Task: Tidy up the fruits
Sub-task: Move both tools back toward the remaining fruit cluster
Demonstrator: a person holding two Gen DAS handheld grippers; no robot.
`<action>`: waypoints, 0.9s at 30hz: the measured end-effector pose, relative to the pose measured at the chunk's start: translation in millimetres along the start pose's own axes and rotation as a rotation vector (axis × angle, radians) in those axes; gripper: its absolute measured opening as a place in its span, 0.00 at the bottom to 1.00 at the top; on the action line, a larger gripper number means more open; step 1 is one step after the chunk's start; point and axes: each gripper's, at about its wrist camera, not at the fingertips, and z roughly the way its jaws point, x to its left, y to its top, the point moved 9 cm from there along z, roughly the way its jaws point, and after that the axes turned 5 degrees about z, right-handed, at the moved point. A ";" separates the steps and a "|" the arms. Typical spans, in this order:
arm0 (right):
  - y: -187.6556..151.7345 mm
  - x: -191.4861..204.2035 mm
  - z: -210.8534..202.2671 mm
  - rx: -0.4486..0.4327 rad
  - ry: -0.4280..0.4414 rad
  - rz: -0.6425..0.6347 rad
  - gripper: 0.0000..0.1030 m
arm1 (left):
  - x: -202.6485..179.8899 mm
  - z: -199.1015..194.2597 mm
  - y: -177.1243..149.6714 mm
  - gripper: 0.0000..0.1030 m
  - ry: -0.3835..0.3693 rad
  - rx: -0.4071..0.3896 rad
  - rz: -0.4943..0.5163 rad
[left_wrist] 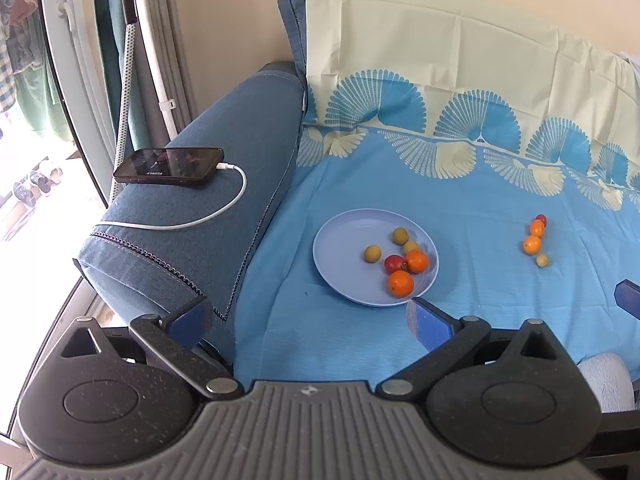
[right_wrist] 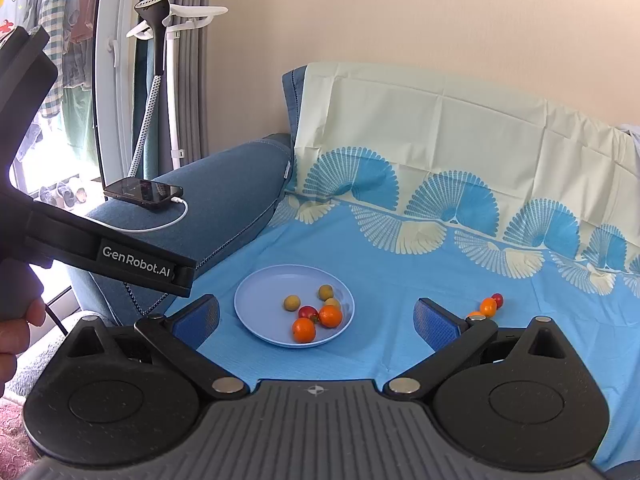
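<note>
Fruit sits in two groups on the blue cloth (left_wrist: 480, 208) I see over the sofa seat; six pieces lie on the pale blue plate (left_wrist: 340, 248), and four more lie loose on the cloth toward the right of the left wrist view.

On my left gripper (left_wrist: 310, 316) the fingers stand wide apart with nothing between them; the plate lies just above the right finger (left_wrist: 430, 326) in the frame, its near rim close to that fingertip, while the left finger (left_wrist: 188, 318) sits over the sofa arm (left_wrist: 240, 128). On the plate I count two oranges (left_wrist: 400, 283), a red tomato (left_wrist: 395, 264) touching the upper orange, and three small yellow-green fruits (left_wrist: 372, 253). The loose group (left_wrist: 534, 240) at centre right holds a red tomato, two oranges and one small yellow fruit, well apart from both fingers.

My right gripper (right_wrist: 316, 318) is also spread open and empty; in its view the plate (right_wrist: 256, 300) lies between the two fingers, slightly above their tips. The loose fruit (right_wrist: 489, 306) shows just above the right finger (right_wrist: 436, 322), partly hidden behind it.

A phone (left_wrist: 170, 166) on a white cable (left_wrist: 236, 196) rests on the sofa arm at centre left.
</note>
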 end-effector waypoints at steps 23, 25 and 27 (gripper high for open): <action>-20.6 -12.2 34.0 0.104 -0.001 0.055 0.99 | -8.8 45.7 -11.4 1.00 -0.007 0.109 0.031; -23.3 -19.0 39.6 0.114 -0.015 0.074 0.99 | -12.6 52.5 -10.1 1.00 -0.007 0.117 0.041; -27.0 -31.2 45.9 0.123 -0.038 0.098 0.99 | -19.6 60.4 -7.5 1.00 -0.007 0.125 0.058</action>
